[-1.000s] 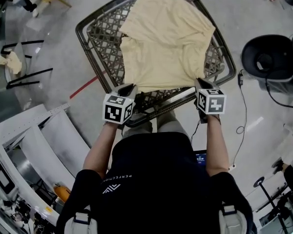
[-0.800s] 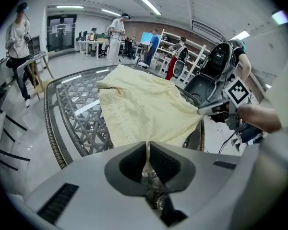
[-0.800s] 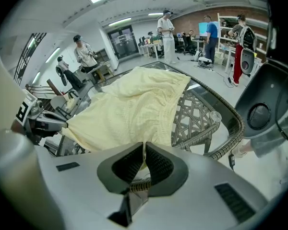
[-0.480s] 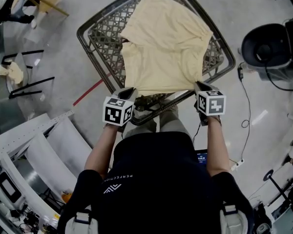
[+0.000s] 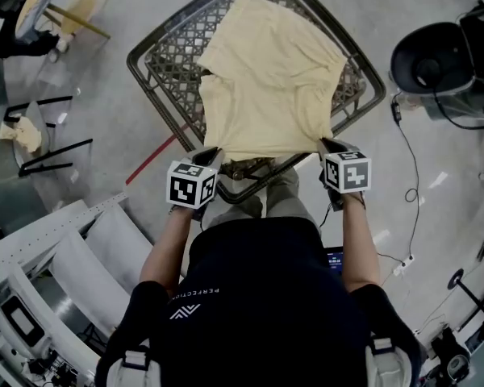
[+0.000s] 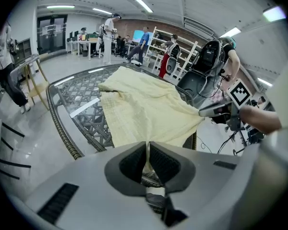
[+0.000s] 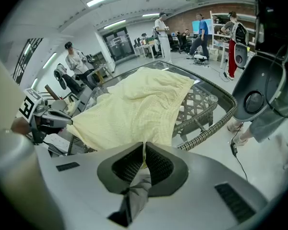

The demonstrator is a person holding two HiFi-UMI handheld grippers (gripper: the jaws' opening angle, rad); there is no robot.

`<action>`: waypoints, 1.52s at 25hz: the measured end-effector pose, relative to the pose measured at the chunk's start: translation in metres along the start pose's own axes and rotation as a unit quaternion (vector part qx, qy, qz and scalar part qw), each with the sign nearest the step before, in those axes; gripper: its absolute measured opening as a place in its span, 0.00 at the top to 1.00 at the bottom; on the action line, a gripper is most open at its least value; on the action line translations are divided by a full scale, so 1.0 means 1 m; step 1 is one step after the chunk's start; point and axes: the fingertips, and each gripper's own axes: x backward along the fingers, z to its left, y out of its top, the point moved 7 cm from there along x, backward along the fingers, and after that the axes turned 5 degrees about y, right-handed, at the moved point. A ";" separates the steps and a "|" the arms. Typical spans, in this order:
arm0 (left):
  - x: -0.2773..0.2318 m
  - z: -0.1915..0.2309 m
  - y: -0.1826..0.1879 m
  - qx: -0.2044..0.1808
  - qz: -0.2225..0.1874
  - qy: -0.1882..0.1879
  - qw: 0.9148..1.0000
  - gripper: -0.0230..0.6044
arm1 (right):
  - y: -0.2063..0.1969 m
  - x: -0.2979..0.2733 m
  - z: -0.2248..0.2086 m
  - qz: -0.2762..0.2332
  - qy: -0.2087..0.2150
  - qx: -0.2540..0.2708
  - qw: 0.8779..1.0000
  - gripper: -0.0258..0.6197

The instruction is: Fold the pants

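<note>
The left claw (image 6: 147, 151) and the right claw (image 7: 144, 153) are each closed on a near corner of the pale yellow pants (image 5: 266, 79), a thin fold of hem pinched between the ribbed pads. From the two grips the cloth runs away from the claws, taut along the near hem between them and raised off the near rim, then lies spread over the table (image 5: 173, 63) as far as its far corner.

The near hem hangs just inside the table's near rim. Bare woven top shows beyond the left claw's outer side, and a narrower strip beyond the right claw's. Grey floor (image 5: 89, 135) lies open outside both claws. A black rounded chair (image 5: 431, 63) stands well out past the right claw, and white shelving (image 5: 73, 256) sits behind the left.

Only the gripper views show the cloth between the pads, and each also shows the other claw across the hem and people standing far off. Only the head view shows the whole table outline.
</note>
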 end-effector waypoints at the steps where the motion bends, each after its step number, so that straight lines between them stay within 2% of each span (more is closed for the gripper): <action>1: 0.001 0.001 0.000 0.000 -0.001 0.000 1.000 0.92 | -0.001 0.001 0.002 -0.001 0.000 0.000 1.000 0.89; 7: 0.004 0.008 0.017 -0.011 -0.017 0.005 1.000 0.92 | 0.003 0.006 0.007 -0.014 -0.001 0.009 1.000 0.89; 14: 0.001 0.016 0.053 -0.024 -0.046 0.023 0.998 0.92 | 0.023 0.012 0.004 -0.046 0.006 0.014 0.999 0.89; 20: -0.009 0.020 0.088 -0.036 -0.061 0.041 0.997 0.92 | 0.047 0.011 -0.002 -0.050 -0.005 0.050 0.997 0.89; 31: -0.031 0.035 0.137 -0.027 -0.068 0.057 0.996 0.92 | 0.084 0.005 -0.021 -0.064 0.034 0.032 0.997 0.89; 38: -0.045 0.041 0.170 -0.044 -0.059 0.064 0.995 0.92 | 0.113 0.000 -0.036 -0.069 0.044 0.039 0.996 0.89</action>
